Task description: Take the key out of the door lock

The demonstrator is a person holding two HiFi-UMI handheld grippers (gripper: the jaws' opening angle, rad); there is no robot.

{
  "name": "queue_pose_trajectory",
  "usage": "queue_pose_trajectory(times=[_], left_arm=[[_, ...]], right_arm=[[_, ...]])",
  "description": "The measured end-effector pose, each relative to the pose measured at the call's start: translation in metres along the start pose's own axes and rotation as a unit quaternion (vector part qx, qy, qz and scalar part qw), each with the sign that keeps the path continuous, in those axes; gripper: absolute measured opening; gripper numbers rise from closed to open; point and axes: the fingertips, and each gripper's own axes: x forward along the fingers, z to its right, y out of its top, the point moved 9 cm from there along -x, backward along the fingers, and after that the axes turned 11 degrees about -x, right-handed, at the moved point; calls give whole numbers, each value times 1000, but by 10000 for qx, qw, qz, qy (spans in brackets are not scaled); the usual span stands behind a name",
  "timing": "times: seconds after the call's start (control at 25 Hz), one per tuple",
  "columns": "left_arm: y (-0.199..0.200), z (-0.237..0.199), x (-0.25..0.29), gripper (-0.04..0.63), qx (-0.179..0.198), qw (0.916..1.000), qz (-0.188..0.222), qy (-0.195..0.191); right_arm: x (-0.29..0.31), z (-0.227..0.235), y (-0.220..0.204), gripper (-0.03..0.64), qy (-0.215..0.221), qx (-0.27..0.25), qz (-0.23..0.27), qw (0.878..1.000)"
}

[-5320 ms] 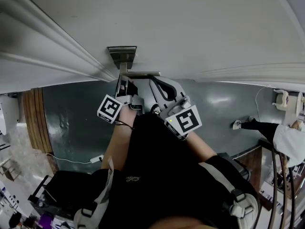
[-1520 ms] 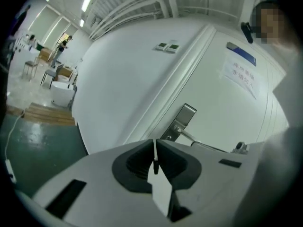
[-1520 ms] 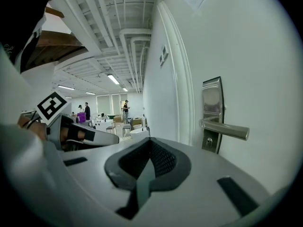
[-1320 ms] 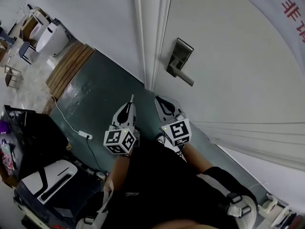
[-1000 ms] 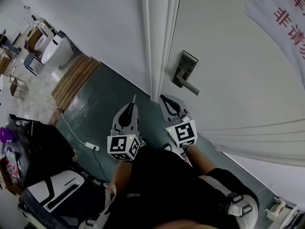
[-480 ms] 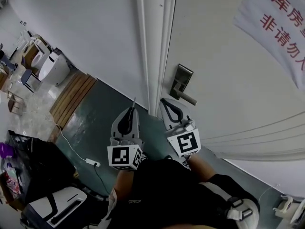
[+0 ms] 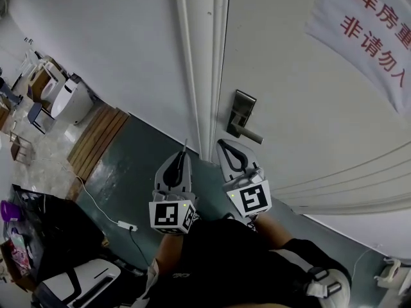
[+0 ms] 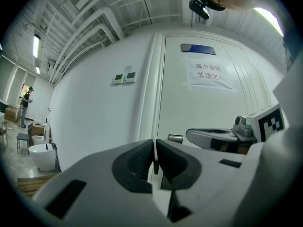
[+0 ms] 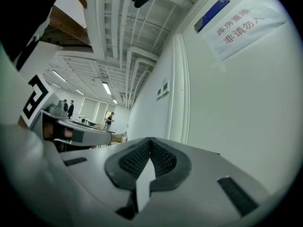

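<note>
1. Both hand-held grippers had drawn back from the door lock [image 7: 241, 110]. In the earliest frame they were pressed up against it. They were now held clear of the door [image 7: 302, 95], above the floor [image 7: 122, 165].
2. Over the last second or so the grippers kept much the same pose relative to each other. The chief change in the head view was that it had lifted, bringing more of the door and its paper notice [image 7: 376, 24] into frame.
3. The left hand-held gripper [image 7: 183, 154] [image 8: 155, 148] had its jaws nearly together, clamped on a thin flat strip judged to be the key [image 7: 185, 145] [image 8: 155, 167]. The strip stood upright between the pads, and its tip protruded past the jaw tips in the head view.
4. The key was therefore out of the lock and well apart from it, to the left of the door edge. The keyhole itself was too small to make out.
5. The right hand-held gripper [image 7: 223, 145] [image 9: 149, 143] had its jaws closed together with nothing between them. It sat just below the lever handle [image 7: 249, 134], not touching it.
6. Handling assessment: the key was judged small, light, rigid and smooth-faced. Such an item is liable to pivot or slide if pinched near an edge.
7. The sound hold is across its flat faces, well into the ribbed pads, as it appeared here. How deep it sat in the pads could not be confirmed.
</note>
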Motion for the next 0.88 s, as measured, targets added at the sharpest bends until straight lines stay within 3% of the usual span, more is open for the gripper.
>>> queue_pose_trajectory(times=[0.88], left_arm=[[-9,35,2,37,-57,9989,-89,-463]], right_arm=[[-34,16,-3,8,-197,38,-90,9998]])
